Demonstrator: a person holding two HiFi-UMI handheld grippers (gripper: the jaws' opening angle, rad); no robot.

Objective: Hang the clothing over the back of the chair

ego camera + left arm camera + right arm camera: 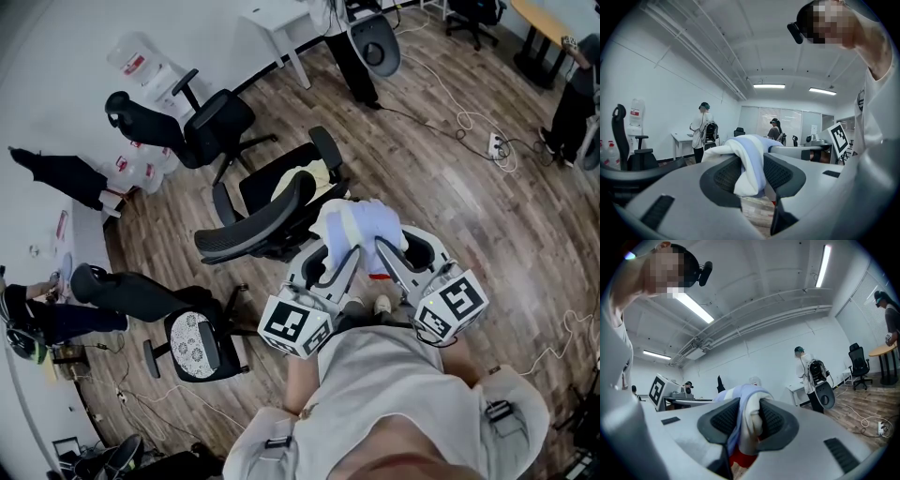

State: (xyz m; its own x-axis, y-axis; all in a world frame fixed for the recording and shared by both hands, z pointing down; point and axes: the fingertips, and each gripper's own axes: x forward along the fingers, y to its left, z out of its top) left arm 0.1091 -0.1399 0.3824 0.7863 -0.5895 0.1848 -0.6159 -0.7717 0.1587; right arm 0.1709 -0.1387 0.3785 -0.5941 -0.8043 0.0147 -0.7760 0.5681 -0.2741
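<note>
Left gripper (330, 255) (752, 174): its jaws are clenching on a fold of the clothing (360, 225) (749, 157).
Right gripper (386, 251) (750, 422): its jaws are gripping another fold of the same clothing (746, 401).
Clothing: a white and pale-blue bundle, bunching between both grippers in the air, over the wooden floor (450, 197).
Chair (255, 234): black mesh, standing just beside the bundle, its back facing the grippers.
Seat: a cream cloth (306, 182) is lying on it.
</note>
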